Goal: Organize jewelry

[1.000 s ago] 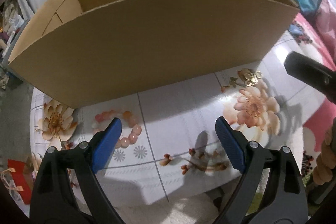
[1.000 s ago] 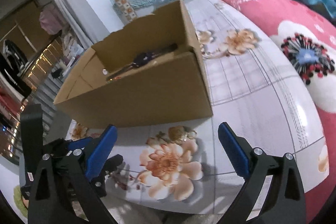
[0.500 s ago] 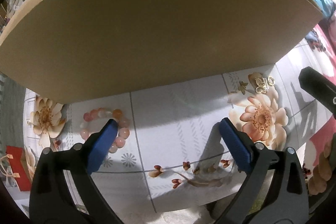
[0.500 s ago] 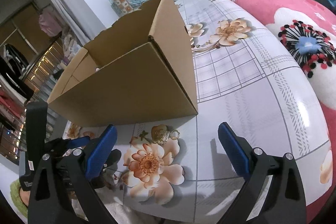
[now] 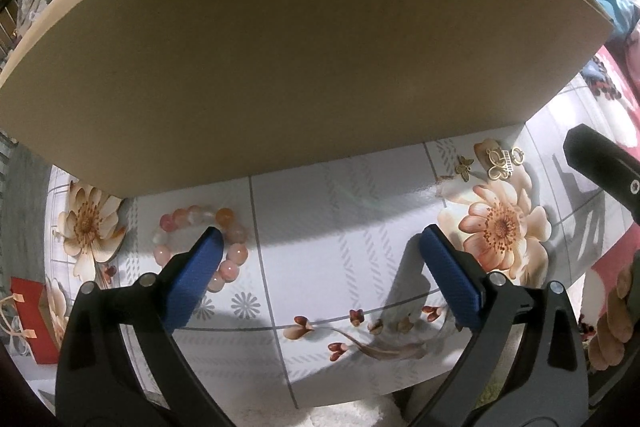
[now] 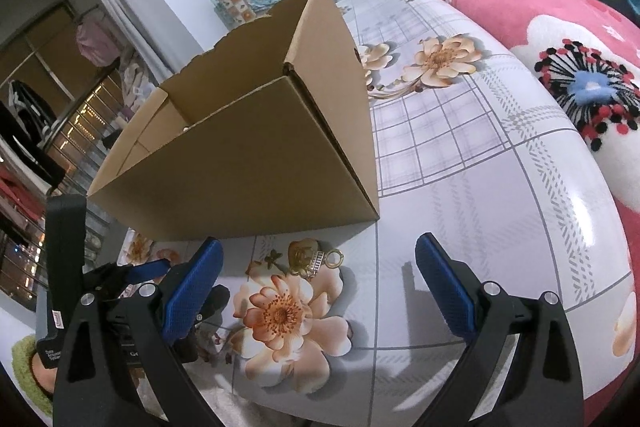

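Note:
A pink and orange bead bracelet lies on the floral table in front of the cardboard box. My left gripper is open and low over the table, its left finger partly covering the bracelet. Gold trinkets lie near the box's right corner; they also show in the right wrist view. My right gripper is open and empty, hovering just before the trinkets. The box is open-topped; its inside is mostly hidden.
The table has a glossy floral cloth with its front edge close to both grippers. A pink bed lies to the right. A red bag sits below the table's left edge.
Both grippers have dropped lower and closer to the table. The box now fills the left view and its inside is lost from sight. The gold trinkets sit nearer the right gripper.

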Demonstrator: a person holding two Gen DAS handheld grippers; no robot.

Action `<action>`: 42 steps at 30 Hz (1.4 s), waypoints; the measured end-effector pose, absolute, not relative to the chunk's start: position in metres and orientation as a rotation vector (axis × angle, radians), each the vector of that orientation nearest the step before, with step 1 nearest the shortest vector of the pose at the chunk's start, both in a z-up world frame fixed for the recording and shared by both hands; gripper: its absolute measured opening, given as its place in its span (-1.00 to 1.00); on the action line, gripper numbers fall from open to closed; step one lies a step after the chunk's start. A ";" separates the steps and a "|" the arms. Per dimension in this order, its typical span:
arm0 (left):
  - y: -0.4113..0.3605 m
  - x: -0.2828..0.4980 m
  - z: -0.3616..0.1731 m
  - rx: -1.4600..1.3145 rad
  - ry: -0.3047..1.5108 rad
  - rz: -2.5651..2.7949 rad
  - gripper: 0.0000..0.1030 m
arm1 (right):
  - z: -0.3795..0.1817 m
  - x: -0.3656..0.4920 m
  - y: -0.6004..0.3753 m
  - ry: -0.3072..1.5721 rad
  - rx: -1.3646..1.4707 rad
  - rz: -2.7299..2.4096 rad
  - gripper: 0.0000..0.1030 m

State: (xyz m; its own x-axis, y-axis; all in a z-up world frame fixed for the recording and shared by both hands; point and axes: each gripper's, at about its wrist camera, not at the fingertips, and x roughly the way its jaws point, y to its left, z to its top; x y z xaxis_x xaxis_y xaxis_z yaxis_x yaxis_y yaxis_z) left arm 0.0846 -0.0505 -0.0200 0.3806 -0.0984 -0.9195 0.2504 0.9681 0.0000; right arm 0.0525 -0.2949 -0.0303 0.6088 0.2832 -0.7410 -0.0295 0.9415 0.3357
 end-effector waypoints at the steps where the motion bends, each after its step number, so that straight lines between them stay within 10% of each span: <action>1: -0.051 0.084 -0.020 0.148 1.164 -0.223 0.86 | -0.030 0.053 -0.295 0.901 0.304 0.184 0.83; 42: -0.054 0.088 -0.018 0.151 1.180 -0.225 0.87 | -0.028 0.053 -0.295 0.889 0.279 0.179 0.83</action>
State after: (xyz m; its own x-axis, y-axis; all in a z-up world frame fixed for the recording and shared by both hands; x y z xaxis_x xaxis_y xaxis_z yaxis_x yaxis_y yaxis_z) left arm 0.0879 -0.0538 -0.0184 0.3629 -0.0952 -0.9269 0.2522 0.9677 -0.0007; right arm 0.0527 -0.2950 -0.0280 0.6188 0.2681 -0.7384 -0.0378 0.9490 0.3129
